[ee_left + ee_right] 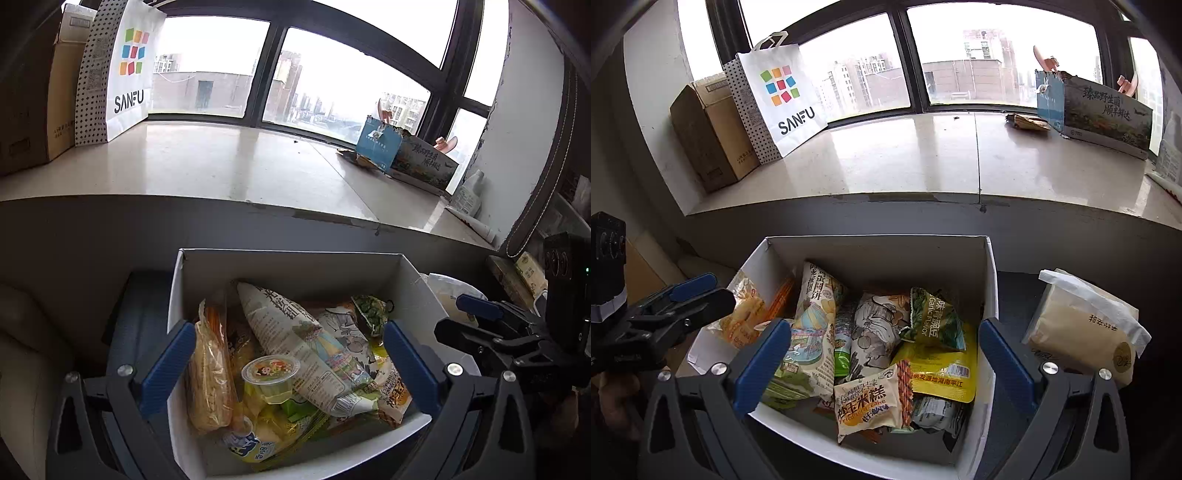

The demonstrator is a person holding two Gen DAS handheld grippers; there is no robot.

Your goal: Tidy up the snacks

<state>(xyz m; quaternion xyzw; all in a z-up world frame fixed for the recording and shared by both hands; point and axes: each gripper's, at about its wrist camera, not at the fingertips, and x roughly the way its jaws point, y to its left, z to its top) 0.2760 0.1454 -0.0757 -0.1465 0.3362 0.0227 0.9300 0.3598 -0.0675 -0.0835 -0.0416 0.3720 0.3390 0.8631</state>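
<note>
A white cardboard box full of snack packets sits below the windowsill; it also shows in the right wrist view. In it lie a jelly cup, a long printed cracker bag, a corn-stick bag, a rice cake packet, a yellow pouch and a green pea bag. My left gripper is open above the box, empty. My right gripper is open above the box, empty. A beige bagged snack lies outside, right of the box.
A stone windowsill runs behind the box. On it stand a SANFU paper bag, a brown carton and a printed gift box. Each gripper shows in the other's view, the right one and the left one.
</note>
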